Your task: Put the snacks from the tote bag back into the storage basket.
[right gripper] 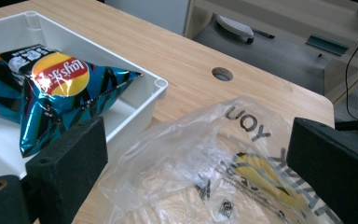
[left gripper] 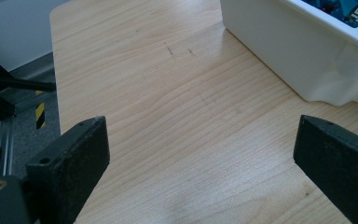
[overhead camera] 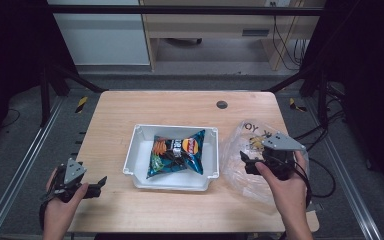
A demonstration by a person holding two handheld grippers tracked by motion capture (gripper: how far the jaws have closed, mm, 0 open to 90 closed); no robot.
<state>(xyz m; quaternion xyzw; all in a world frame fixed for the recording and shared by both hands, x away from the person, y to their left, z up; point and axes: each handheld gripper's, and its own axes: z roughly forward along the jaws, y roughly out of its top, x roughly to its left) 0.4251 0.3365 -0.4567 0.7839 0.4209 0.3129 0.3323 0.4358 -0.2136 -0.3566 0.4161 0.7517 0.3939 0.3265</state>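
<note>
Figure: Both tools spread over the table (overhead camera: 180, 105), the plastic bag under my right one.

My right tool (right gripper: 196, 154) hovers over the clear plastic bag (right gripper: 223, 172), jaws wide apart and clamped on nothing; the film lies crumpled between and just below them, and I cannot tell whether a jaw brushes it. The chip packet (right gripper: 60, 88) lies ahead and to the left of this tool, resting flat inside the white bin (right gripper: 161, 86). My left tool (left gripper: 200, 158) is likewise spread wide over bare wood, holding nothing, with the bin's wall (left gripper: 298, 56) ahead to its right. I judge the work barely begun: the bag is not yet gripped or opened, and the packet is not yet lifted out.
</note>
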